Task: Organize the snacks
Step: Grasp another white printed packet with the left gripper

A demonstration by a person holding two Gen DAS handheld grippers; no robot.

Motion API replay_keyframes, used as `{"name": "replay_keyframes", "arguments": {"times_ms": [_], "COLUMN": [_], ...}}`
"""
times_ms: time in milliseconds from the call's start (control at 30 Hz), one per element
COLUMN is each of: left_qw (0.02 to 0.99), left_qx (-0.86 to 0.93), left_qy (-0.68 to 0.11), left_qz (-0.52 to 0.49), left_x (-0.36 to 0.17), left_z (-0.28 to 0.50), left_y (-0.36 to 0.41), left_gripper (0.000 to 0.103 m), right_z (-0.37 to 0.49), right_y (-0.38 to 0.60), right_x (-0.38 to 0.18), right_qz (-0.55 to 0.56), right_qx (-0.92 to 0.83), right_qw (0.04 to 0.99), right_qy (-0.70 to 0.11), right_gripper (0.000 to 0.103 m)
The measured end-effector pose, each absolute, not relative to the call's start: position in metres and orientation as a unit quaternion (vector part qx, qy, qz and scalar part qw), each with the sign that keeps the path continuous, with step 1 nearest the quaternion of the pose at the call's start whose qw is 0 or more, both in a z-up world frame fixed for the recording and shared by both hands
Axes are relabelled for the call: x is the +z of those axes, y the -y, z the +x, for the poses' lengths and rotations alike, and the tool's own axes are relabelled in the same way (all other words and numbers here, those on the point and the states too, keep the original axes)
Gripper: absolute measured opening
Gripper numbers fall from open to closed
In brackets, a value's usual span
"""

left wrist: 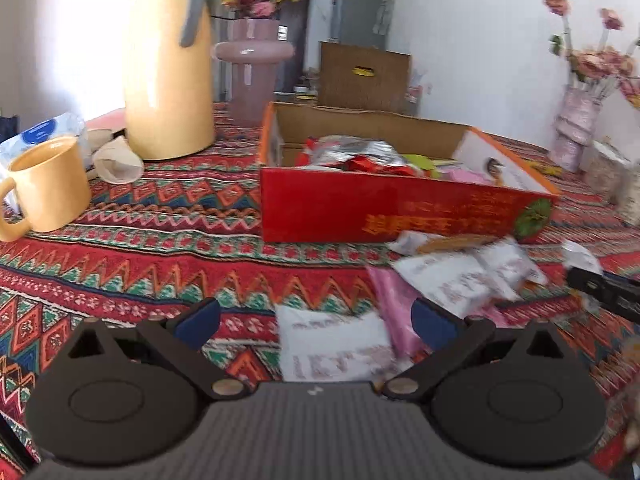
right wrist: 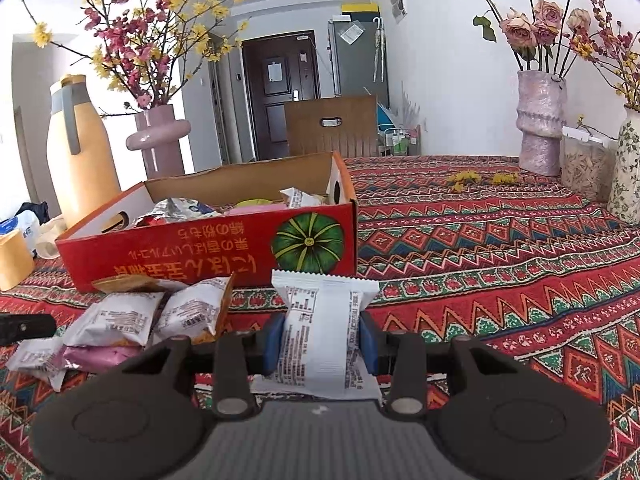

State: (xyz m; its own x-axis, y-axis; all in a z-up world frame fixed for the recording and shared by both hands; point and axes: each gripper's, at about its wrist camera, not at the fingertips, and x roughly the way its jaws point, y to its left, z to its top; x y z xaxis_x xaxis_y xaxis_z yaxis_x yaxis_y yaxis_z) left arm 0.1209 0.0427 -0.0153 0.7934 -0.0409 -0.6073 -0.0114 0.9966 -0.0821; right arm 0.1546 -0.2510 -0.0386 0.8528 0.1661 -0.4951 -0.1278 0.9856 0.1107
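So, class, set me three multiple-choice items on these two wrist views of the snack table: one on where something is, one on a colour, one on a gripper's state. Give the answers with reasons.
1. Where do the loose snack packets lie?
A. Inside the thermos
B. On the patterned cloth in front of the red box
C. On the chair

2. What colour is the mug?
A. Yellow
B. Green
C. Black

3. What is the right gripper doing?
A. Standing open and empty
B. Gripping the mug
C. Closed on a white packet

Answers: B, since the packets are heaped on the cloth just before the front wall of the red box. A, the mug beside the thermos is yellow. C, its blue pads press both sides of the white packet; the left gripper is the open one.
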Motion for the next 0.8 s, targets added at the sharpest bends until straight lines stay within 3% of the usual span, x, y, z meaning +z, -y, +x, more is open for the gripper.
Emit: {"name": "replay_keyframes", "arguments": {"times_ms": [467, 733, 800], "left_qw": [0.918, 0.926, 0.928], "left_qx": [0.021, 0.010, 0.010], "left_qy": [-0.395, -0.378, -0.373], "left_qz": [0.015, 0.000, -0.001], "left_x": [-0.037, -0.034, -0.033], "left_z": [0.143, 0.136, 0.131], "left_y": [-0.009, -0.016, -0.020], "left_gripper": [0.103, 0.073, 0.059], "right_z": [0.149, 0.148, 0.147], "right_y": [0.257, 0.258, 0.259], "right_x": [-0.039, -0.038, -0.038], "right_qz": [0.052, 0.059, 0.060], "right_qx": [0.088, 0.095, 0.097], "right_qw": [0.963, 0.963, 0.963], "right_qy": [-0.250, -0.246, -0.245], "right_gripper": [0.038, 0.038, 0.038]}}
